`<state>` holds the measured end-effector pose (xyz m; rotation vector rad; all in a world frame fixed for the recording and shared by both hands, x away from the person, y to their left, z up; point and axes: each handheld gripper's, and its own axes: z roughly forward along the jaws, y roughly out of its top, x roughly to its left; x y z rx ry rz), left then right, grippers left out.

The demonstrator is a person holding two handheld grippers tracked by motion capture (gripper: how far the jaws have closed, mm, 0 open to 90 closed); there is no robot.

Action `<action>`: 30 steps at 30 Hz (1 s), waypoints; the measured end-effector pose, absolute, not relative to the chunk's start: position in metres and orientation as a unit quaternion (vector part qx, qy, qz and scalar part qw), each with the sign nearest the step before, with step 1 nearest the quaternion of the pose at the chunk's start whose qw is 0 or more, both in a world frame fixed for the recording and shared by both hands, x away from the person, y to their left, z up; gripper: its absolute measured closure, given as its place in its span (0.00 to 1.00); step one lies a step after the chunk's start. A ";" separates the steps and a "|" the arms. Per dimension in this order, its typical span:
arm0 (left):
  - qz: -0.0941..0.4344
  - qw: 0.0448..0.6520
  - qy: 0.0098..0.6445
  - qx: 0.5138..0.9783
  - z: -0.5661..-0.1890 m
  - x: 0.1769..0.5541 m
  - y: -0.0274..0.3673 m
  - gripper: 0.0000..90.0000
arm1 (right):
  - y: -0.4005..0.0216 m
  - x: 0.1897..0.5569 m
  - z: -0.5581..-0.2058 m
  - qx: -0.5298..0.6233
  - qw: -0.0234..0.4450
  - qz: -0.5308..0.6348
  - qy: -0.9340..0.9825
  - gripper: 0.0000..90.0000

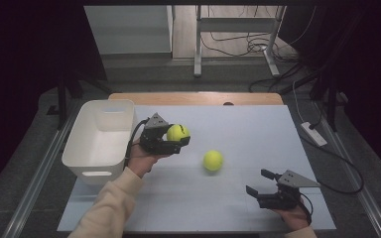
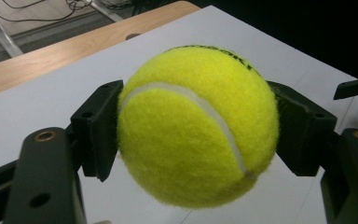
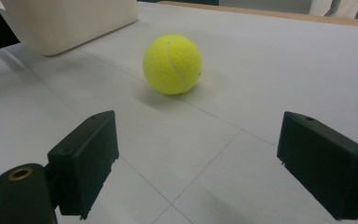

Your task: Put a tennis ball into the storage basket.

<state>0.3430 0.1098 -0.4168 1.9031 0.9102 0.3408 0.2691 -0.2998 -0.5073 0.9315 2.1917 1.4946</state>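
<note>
Yellow felt fills our left gripper [image 1: 177,140]: its jaws are clenched on a tennis ball [image 1: 177,132], held just left of centre in the high view, close beside the white bin [image 1: 87,148] at the left. We keep our right gripper [image 1: 259,181] at the lower right with jaws spread and nothing between them, while a second ball [image 1: 213,160] lies on the grey table [image 1: 258,129] near centre, apart from both.
</note>
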 end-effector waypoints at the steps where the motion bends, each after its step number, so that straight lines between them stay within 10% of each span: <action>1: 0.141 0.484 0.375 0.778 -0.415 0.343 0.112 0.29 | -0.300 0.269 -0.507 0.327 0.164 0.524 0.769 0.14; 30: 0.157 0.511 0.375 0.757 -0.395 0.338 0.125 0.29 | -0.300 0.269 -0.507 0.327 0.165 0.524 0.769 0.14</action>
